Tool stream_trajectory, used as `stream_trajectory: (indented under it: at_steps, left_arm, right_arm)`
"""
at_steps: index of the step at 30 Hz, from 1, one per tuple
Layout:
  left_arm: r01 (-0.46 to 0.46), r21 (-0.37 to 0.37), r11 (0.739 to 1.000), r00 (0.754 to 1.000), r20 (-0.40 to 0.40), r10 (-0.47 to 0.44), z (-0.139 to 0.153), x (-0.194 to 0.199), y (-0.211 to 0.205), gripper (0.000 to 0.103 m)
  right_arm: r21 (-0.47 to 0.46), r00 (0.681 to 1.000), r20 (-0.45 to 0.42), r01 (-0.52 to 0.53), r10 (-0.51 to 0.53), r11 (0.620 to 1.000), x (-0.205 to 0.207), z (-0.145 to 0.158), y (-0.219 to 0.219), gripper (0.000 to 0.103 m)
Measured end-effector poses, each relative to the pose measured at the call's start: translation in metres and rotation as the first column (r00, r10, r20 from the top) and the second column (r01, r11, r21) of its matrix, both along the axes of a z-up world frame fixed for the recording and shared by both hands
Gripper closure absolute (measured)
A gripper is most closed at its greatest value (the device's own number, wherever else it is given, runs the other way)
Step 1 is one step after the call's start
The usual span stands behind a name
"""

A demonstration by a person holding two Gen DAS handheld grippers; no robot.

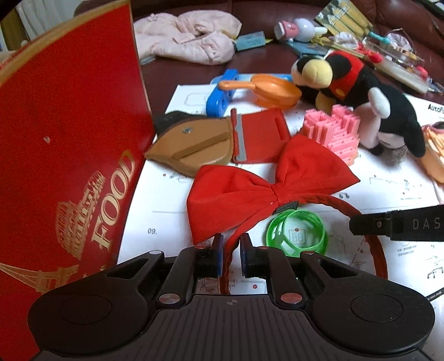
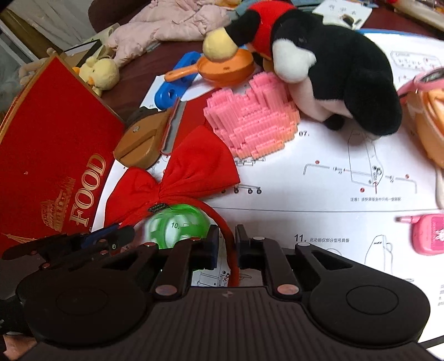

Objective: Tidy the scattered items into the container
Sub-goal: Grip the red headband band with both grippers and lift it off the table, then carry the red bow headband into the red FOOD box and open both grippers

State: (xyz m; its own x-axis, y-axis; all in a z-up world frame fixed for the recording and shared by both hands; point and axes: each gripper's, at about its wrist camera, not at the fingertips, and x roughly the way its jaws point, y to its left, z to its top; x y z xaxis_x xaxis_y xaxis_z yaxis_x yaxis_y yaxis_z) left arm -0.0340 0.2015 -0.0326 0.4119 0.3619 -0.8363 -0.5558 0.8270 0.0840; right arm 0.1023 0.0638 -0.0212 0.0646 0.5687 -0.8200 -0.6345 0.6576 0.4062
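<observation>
both clamped on the red headband (image 1: 277, 191): left gripper (image 1: 231, 251) on one leg of the band, right gripper (image 2: 225, 245) on the other, arc running between them, bow lying ahead of the fingers on the instruction sheet (image 1: 166, 200). red food box (image 1: 69, 138) standing just left of the bow at the sheet's left edge, nearer the left gripper, so likely up and leftward together.

A dark brown table (image 1: 172, 69) stands before a maroon leather sofa (image 1: 402, 16), with pale curtains (image 2: 47, 19) beyond.
</observation>
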Motion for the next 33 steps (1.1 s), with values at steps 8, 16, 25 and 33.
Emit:
stream_trajectory:
  at_steps: [8, 16, 25, 33]
  left_arm:
    - [-0.005, 0.017, 1.000, 0.999, 0.044, 0.005, 0.021, -0.007, -0.004, 0.094]
    - [-0.002, 0.045, 0.999, 0.995, 0.099, -0.003, 0.049, -0.010, -0.012, 0.094]
    - [-0.010, 0.091, 0.996, 0.986, 0.167, -0.005, 0.084, -0.012, -0.016, 0.094]
    - [-0.074, 0.147, 0.986, 0.960, 0.278, 0.031, 0.140, -0.029, -0.005, 0.094]
  right_arm:
    - [0.035, 1.000, 0.017, 0.015, -0.015, 0.999, -0.003, 0.019, -0.003, 0.089]
    - [0.085, 0.998, 0.045, 0.037, -0.041, 0.996, -0.003, 0.043, -0.012, 0.089]
    - [0.143, 0.994, 0.089, 0.048, -0.062, 0.988, -0.004, 0.075, -0.016, 0.088]
    - [0.252, 0.986, 0.161, 0.010, -0.052, 0.968, -0.013, 0.129, -0.002, 0.088]
